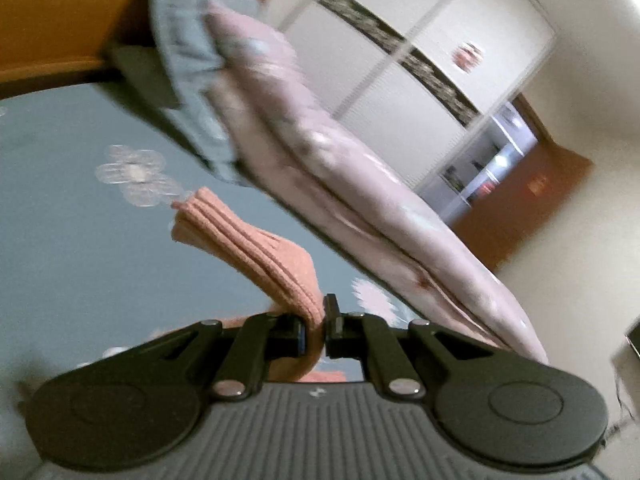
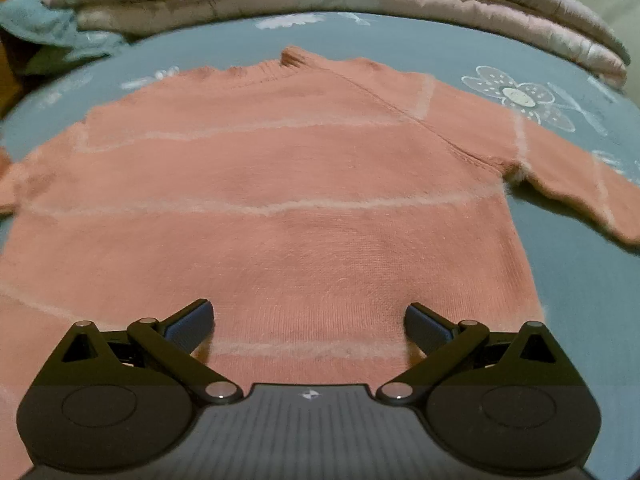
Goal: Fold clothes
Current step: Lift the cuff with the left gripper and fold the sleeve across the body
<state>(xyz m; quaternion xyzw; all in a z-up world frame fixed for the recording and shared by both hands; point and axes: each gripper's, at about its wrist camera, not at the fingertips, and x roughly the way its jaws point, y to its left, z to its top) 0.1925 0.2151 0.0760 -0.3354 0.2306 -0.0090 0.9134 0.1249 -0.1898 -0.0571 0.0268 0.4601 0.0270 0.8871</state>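
- While the left gripper point(image 1: 316, 330) looks out across the bed point(image 1: 60, 220), its jaws are clamped together on a ribbed cuff of the pink sweater point(image 1: 264, 256), which rises ahead of the jaws, clear of the sheet.
- Beyond the jaws and to their right lies a folded quilt point(image 1: 360, 184) with a grey pillow point(image 1: 188, 60) at its far end; this view is tilted and blurred.
- From the right wrist, the right gripper point(image 2: 308, 326) hangs over the sweater point(image 2: 280, 200) with its jaws wide apart and nothing between them; the lower body of the garment lies flat right under and ahead of them.
- One sleeve point(image 2: 580, 188) stretches out to the right of the jaws on the sheet, with the quilt point(image 2: 360, 0) stacked well beyond the collar.
- Risk, as I judge it: the grip is on a thin bit of cuff, so a quick pull could slip it free or drag the whole body out of line, since the right jaws pin nothing down.
- Loose knit could also bunch at the shoulder seam and spoil the fold.
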